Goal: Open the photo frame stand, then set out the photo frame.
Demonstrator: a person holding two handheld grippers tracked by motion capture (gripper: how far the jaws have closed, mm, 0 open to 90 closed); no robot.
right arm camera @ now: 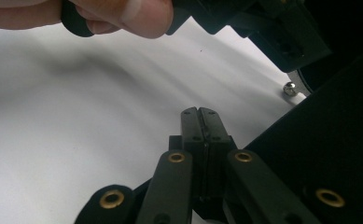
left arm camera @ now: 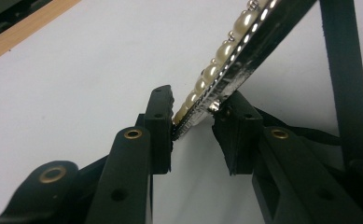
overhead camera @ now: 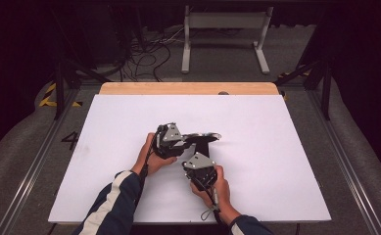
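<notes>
Two black jaws of the left claw (left arm camera: 193, 126) rise close to the camera in the left gripper view, and they are grasping the end of a black band edged with pearls (left arm camera: 226, 46). One pad touches the pearl side and the other pad touches the shiny black side. The band runs away toward 1 o'clock and is cut off at the top edge, so its full shape is hard to make out. A black strap (left arm camera: 342, 70) hangs down at 3 o'clock, and its ends are cut off too.

From above, the pearl band (overhead camera: 205, 137) sits near the middle of the white desk (overhead camera: 129, 117), just at 3 o'clock from the left claw (overhead camera: 185, 139). The claw and the hand cover part of it.

Just below it, at 5 o'clock, is the right claw (overhead camera: 190, 164). In the right gripper view the right claw (right arm camera: 200, 114) is clenched tight with nothing between the jaws. A thumb (right arm camera: 123, 16) and dark gear block the top. A small silver ball (right arm camera: 289, 88) peeks out at 3 o'clock.
</notes>
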